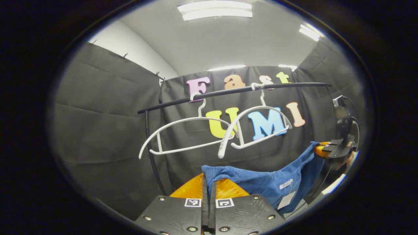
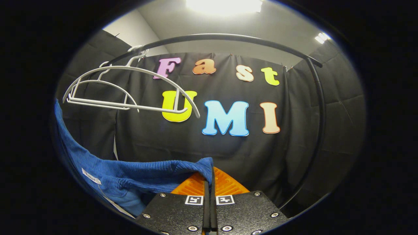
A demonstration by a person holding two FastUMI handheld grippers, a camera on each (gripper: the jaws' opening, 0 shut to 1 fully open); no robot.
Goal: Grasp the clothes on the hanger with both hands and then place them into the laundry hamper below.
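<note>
Below the black rail point(image 1: 228, 93): two bare white hangers point(image 1: 183, 133). Blue knit garment point(image 1: 261, 182), off its hanger, slung between left gripper point(image 1: 208, 182) and right gripper point(image 2: 209, 178), each clamped tight on an edge. Hamper unsighted. Risk: thin pinch slipping; lowering blind, garment missing the hamper.

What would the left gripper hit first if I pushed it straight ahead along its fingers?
Probably the blue garment it already grips; past that fold, likely the black cloth wall. The white hangers hang higher, though depth is unclear.
</note>
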